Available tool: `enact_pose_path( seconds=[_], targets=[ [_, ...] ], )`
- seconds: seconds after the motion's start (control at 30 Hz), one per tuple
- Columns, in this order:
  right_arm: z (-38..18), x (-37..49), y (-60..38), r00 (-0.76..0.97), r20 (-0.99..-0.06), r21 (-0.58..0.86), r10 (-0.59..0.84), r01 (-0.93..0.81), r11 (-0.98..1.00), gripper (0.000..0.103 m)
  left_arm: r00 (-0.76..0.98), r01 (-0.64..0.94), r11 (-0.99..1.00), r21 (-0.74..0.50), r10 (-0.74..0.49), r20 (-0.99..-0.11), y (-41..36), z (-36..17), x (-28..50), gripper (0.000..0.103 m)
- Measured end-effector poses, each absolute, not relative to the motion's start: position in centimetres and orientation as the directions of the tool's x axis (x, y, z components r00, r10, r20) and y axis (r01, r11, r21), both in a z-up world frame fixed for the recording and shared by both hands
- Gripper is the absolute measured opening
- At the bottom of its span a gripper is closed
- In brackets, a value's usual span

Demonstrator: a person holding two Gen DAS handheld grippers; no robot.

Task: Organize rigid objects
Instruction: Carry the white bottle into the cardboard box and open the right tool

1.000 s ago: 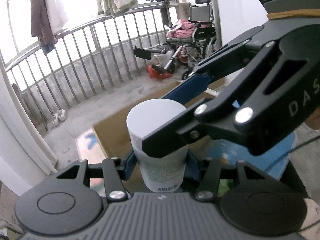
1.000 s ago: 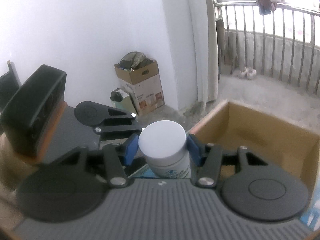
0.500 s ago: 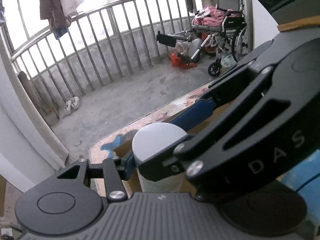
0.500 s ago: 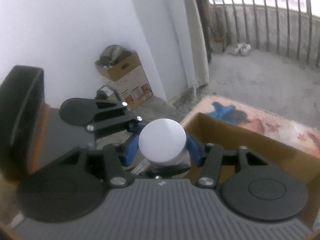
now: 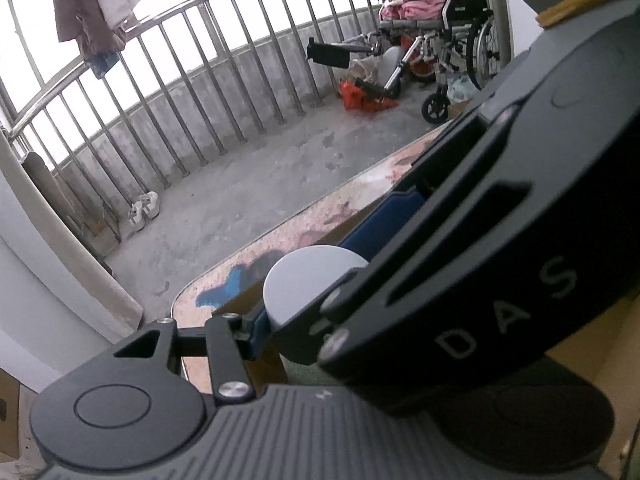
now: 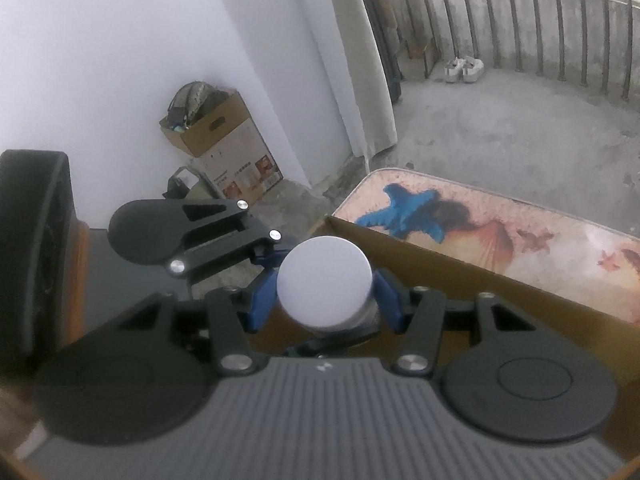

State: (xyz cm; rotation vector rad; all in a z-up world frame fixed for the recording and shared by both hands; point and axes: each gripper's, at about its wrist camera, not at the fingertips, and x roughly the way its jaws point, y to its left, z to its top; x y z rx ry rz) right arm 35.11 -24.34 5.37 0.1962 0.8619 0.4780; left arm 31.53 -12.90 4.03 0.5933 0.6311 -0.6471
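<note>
A white round-lidded jar (image 6: pixel 325 286) sits between the blue pads of my right gripper (image 6: pixel 326 294), which is shut on it, over the near corner of an open cardboard box (image 6: pixel 460 272). My left gripper (image 5: pixel 308 304) is shut on the same jar (image 5: pixel 304 284) from the other side. In the left wrist view the right gripper's black body (image 5: pixel 500 272) crosses in front and hides the jar's right part and my left gripper's right finger. In the right wrist view the left gripper's finger (image 6: pixel 192 228) reaches in from the left.
The box stands on a table with a painted top (image 6: pixel 520 232). Beyond are a concrete balcony floor, a metal railing (image 5: pixel 192 92), a wheelchair (image 5: pixel 440 52), shoes (image 6: pixel 464 68) and a cardboard box by the white wall (image 6: pixel 224 148).
Both grippers have moved together with the jar toward the box's corner and dipped lower. The right gripper's body now covers more of the left wrist view.
</note>
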Motion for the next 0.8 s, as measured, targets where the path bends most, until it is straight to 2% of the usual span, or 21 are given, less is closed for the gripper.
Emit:
enact_pose_path(
  seconds=[0.17, 0.43, 0.73, 0.8],
  targets=[
    [3.9, 36.3, -24.0, 0.543, -0.695, 0.353, 0.472, -0.315, 0.881, 0.052, 0.619, 0.706, 0.645, 0.291, -0.363, -0.696, -12.4, 3.5, 32.3, 0.059],
    [2.1, 37.3, -23.3, 0.544, -0.723, 0.293, 0.426, -0.318, 0.902, 0.053, 0.603, 0.720, 0.634, 0.282, -0.369, -0.707, -12.6, 2.7, 32.6, 0.059],
    [1.2, 37.9, -23.1, 0.540, -0.721, 0.302, 0.435, -0.320, 0.898, 0.053, 0.600, 0.716, 0.644, 0.269, -0.370, -0.710, -12.1, 2.9, 32.6, 0.059],
    [1.1, 38.0, -23.2, 0.536, -0.723, 0.306, 0.435, -0.316, 0.898, 0.055, 0.604, 0.713, 0.647, 0.271, -0.370, -0.706, -11.9, 2.9, 32.5, 0.063]
  ],
)
